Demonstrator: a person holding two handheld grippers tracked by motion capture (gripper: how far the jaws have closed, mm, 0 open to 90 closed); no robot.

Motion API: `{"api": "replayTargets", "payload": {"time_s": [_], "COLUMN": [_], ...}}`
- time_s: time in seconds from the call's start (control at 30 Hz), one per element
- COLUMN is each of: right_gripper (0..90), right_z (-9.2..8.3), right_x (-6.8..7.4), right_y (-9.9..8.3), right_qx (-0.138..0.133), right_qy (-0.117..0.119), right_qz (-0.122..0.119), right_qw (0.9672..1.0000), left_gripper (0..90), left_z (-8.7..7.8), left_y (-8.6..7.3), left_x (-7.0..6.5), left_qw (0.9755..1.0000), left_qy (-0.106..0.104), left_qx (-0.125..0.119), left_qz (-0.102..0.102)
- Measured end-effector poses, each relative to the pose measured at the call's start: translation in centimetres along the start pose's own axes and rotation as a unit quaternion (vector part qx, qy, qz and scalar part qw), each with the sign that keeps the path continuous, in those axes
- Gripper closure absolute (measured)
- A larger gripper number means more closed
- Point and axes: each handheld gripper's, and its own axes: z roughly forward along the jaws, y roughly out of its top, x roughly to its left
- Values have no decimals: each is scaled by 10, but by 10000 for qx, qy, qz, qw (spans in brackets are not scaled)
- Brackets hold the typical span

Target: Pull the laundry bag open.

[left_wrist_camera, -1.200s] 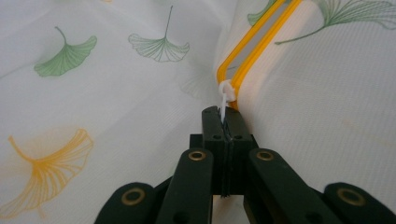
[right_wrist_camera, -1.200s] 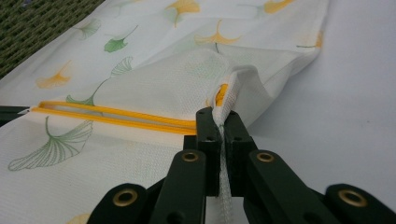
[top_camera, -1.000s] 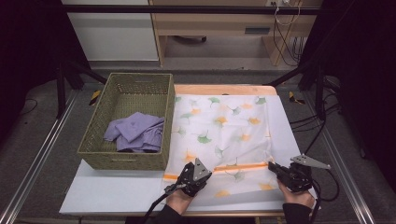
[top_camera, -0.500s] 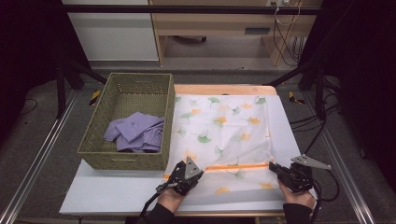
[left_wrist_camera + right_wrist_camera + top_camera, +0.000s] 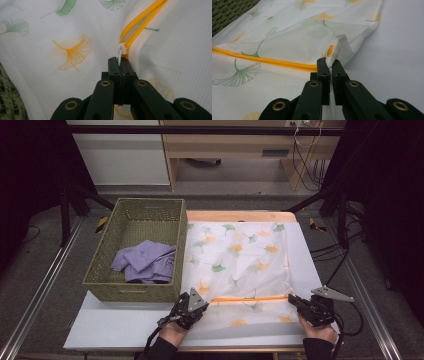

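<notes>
A white mesh bag (image 5: 235,255) printed with green and orange ginkgo leaves lies flat on the table. An orange zipper (image 5: 250,298) runs across its near end. My left gripper (image 5: 203,302) is at the zipper's left end. In the left gripper view, that gripper (image 5: 119,62) is shut on the small white zipper pull (image 5: 121,50). My right gripper (image 5: 292,299) is at the bag's near right corner. The right gripper view shows it (image 5: 329,62) shut on a pinched fold of the bag's mesh edge (image 5: 334,51), beside the orange zipper (image 5: 274,62).
A woven green basket (image 5: 132,291) stands left of the bag with a purple cloth (image 5: 145,262) inside. The white tabletop (image 5: 115,327) shows bare in front of the basket and right of the bag. Cables hang at the far right.
My left gripper has slid to the left along the zipper line with the pull in it. The right gripper has stayed put at the bag's corner.
</notes>
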Motion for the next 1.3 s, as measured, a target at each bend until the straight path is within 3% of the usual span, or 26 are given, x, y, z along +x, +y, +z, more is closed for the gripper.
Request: {"api": "replayTargets", "payload": {"time_s": [0.43,1.3], "right_gripper": [879,879], "right_z": [2,1], "right_x": [0,-2], "right_y": [-1,-3], "right_qx": [54,76], "right_qy": [-25,-45], "right_qz": [-4,25], "right_qw": [10000,10000], "left_gripper": [889,889], "left_z": [-15,-33], "left_y": [-9,-30], "left_x": [12,31], "left_qw": [9997,9991], "left_qy": [184,353], "left_qx": [110,136], "left_qz": [68,-168]}}
